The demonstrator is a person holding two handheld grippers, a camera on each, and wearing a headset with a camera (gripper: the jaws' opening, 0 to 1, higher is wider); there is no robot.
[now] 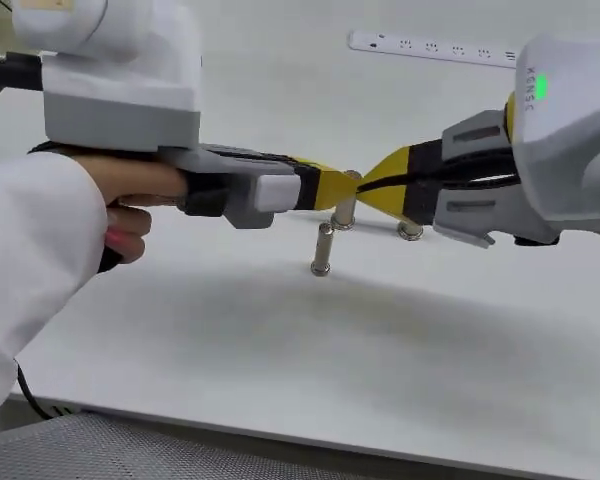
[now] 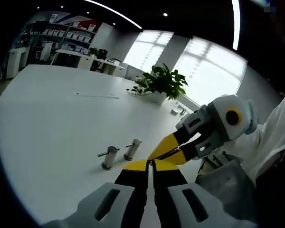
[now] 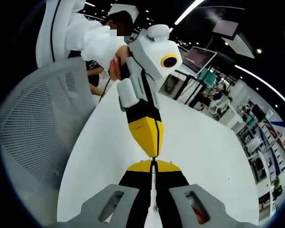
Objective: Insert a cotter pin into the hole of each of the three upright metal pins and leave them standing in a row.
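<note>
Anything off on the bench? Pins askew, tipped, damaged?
Nothing tipped or damaged. All three metal pins stand upright: front pin, middle pin, right pin. Only oddity: they form a bent line, not a straight row. The left gripper and right gripper meet tip to tip over the middle pin, jaws closed.

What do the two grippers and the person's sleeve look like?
The left gripper and right gripper both have white-and-grey housings and black jaws ending in yellow wedge-shaped tips. The right one carries a green light. The sleeve is white.
</note>
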